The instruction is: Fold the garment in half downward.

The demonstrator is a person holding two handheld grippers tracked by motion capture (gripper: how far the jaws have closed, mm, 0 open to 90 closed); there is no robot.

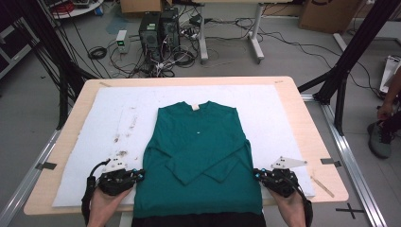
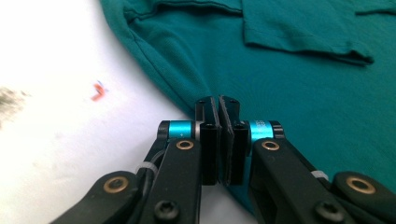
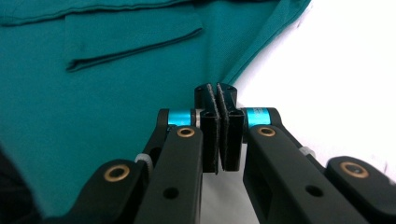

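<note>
Where hems end, white mat (image 1: 265,101).

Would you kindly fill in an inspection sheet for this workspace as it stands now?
Surface: wooden table under a white foam mat, stained at its left.
Job's things: teal long-sleeved knit sweater, flat, both sleeves folded across the front.
Clutter: small wooden stick near the table's right corner.
Grippers: left gripper and right gripper shut at the sweater's side edges.
Cables: tangled floor cables behind the table.
Surroundings: black computer towers, cardboard boxes, a person's shoe at right.
</note>
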